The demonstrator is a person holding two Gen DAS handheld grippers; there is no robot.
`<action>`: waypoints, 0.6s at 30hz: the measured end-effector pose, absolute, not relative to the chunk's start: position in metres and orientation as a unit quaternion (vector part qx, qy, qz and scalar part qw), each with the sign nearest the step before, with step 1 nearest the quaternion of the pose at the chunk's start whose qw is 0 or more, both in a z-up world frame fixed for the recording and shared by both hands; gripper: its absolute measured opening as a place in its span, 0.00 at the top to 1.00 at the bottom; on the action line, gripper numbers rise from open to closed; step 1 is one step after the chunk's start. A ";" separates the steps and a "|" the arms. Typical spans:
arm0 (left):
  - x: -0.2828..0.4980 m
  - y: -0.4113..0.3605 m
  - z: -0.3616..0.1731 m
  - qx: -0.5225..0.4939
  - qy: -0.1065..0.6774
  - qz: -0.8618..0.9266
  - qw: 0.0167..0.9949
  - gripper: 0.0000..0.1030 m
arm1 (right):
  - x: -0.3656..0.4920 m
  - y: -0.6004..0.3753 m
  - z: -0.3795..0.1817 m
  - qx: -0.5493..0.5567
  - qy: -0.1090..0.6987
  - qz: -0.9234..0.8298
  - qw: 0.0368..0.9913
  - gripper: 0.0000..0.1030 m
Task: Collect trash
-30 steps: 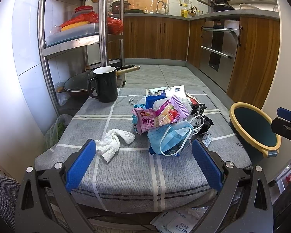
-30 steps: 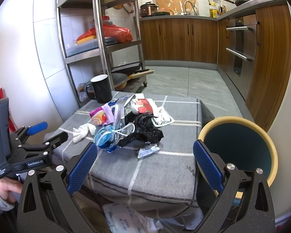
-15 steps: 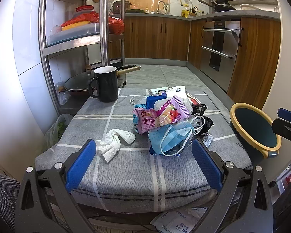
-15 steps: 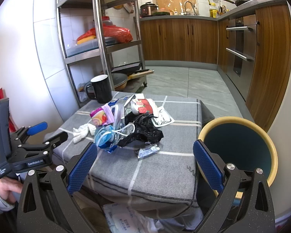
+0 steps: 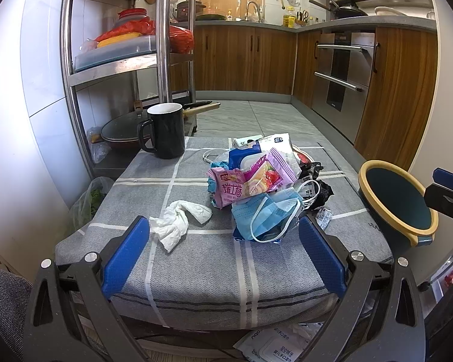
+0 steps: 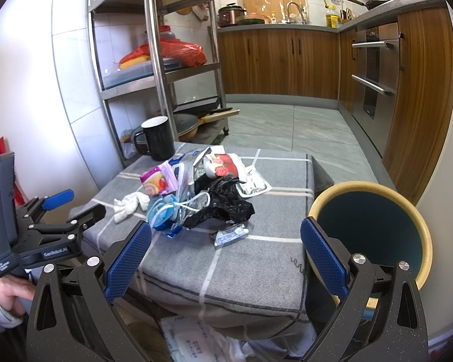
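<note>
While untouched, trash pile (image 5: 262, 187) beyond hand-held gripper (image 5: 223, 253)

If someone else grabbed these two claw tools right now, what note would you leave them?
Left gripper: open, empty, short of the table.
Right gripper: open, empty, beside the bin.
Trash pile sits mid-table on the grey cloth; a crumpled tissue lies apart, to its left.
Yellow-rimmed bin stands off the table's right edge.
Done: nothing visibly.
Left: everything. The black mug probably stays.

The bench (image 5: 196, 271) wears matt woven cloth; the tissue (image 5: 178, 220) is soft crumpled paper; the pink wrapper (image 5: 250, 181) is glossy plastic.
</note>
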State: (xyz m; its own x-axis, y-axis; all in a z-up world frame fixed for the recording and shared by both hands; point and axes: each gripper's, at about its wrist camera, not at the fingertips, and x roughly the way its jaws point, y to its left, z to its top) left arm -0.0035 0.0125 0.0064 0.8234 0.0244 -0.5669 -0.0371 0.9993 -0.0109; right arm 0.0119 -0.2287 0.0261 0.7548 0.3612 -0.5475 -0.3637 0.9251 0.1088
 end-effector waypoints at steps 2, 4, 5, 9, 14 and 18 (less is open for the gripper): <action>-0.003 0.013 0.007 -0.011 0.297 0.016 0.955 0.06 | 0.012 -0.228 0.025 -0.002 0.292 0.194 0.937 0.05; -0.003 0.013 0.006 -0.011 0.299 0.018 0.954 0.06 | 0.012 -0.228 0.025 -0.002 0.291 0.193 0.937 0.05; -0.003 0.014 0.007 -0.011 0.299 0.018 0.954 0.06 | 0.012 -0.228 0.025 -0.002 0.292 0.193 0.937 0.05; -0.003 0.015 0.006 -0.013 0.301 0.024 0.953 0.06 | 0.012 -0.228 0.024 -0.002 0.292 0.193 0.937 0.05; 0.000 0.016 0.005 -0.017 0.305 0.037 0.951 0.06 | 0.011 -0.230 0.025 -0.002 0.294 0.194 0.936 0.05; 0.004 0.024 0.005 -0.032 0.311 0.052 0.949 0.06 | 0.014 -0.231 0.029 -0.001 0.299 0.194 0.934 0.05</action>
State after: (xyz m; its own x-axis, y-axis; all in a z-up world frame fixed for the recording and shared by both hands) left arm 0.0038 0.0240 0.0048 0.8017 0.0795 -0.5925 -0.1194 0.9924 -0.0284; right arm 0.0138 -0.2310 0.0288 0.7461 0.3627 -0.5584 -0.3635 0.9245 0.1148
